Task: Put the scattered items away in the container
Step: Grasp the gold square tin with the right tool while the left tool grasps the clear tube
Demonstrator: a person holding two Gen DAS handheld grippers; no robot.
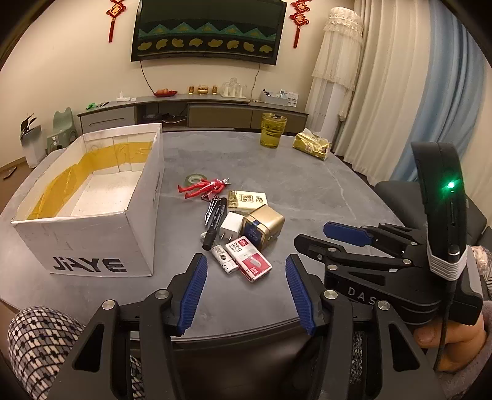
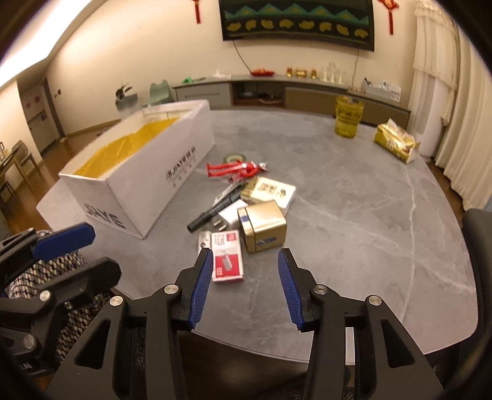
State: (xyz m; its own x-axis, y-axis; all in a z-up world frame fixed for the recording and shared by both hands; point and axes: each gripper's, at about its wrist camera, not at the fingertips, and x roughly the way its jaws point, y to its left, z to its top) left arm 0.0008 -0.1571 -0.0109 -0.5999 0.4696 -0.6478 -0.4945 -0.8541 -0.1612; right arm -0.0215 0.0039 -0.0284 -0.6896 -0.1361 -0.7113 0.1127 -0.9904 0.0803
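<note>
Both tongs, left [image 1: 244, 290] and right [image 2: 246, 287], stood apart, empty; beside the box [image 1: 140, 215] our pile lay, and we judged the staple carton [image 2: 227, 261] light, stiff, best pinched across its narrow sides

Home living room — wall TV [image 1: 209, 29], sideboard [image 1: 190, 114], curtains [image 1: 399, 77].

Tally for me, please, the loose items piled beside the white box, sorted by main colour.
Red: 2, toy figure, staple box
Gold: 2, tin, flat packet
White: 2, charger plug, small white item
Black: 1, marker
Green: 1, tape roll
Silver: 1, clippers
Total: 9
</note>
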